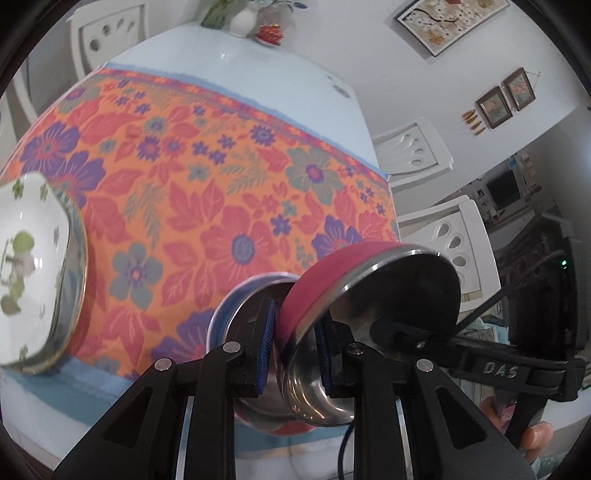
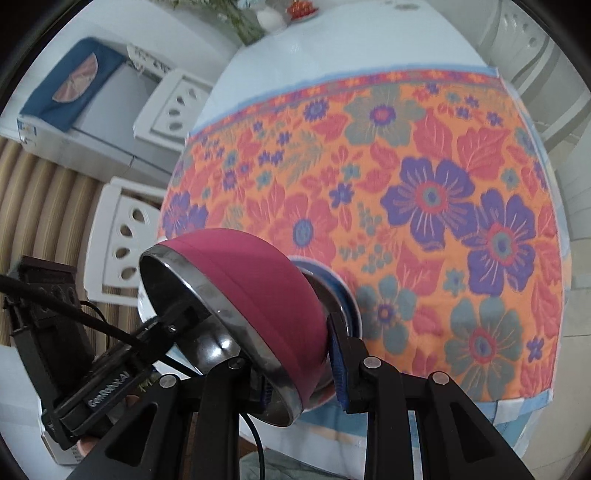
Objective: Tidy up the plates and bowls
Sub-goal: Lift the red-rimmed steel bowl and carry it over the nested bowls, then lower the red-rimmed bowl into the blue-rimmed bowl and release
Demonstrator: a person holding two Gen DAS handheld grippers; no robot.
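A magenta bowl (image 1: 325, 280) with a steel inside hangs tilted over the near table edge, its mouth turned toward the cameras. My left gripper (image 1: 295, 339) is shut on its wall, one blue pad outside and one inside. My right gripper (image 2: 299, 369) is shut on the same bowl (image 2: 258, 280) at another part of the rim. Each gripper shows in the other's view, the right (image 1: 391, 330) and the left (image 2: 181, 314), with a finger inside the bowl. Just behind it, a blue-rimmed steel bowl (image 1: 236, 306) (image 2: 341, 291) rests on the cloth; whether the two bowls touch I cannot tell.
An orange floral cloth (image 1: 221, 184) covers the near half of the pale table. A white floral bowl (image 1: 26, 266) sits on gold-rimmed plates (image 1: 75, 288) at the left edge. White chairs (image 1: 413, 151) ring the table, and a vase (image 1: 242, 22) stands at its far end.
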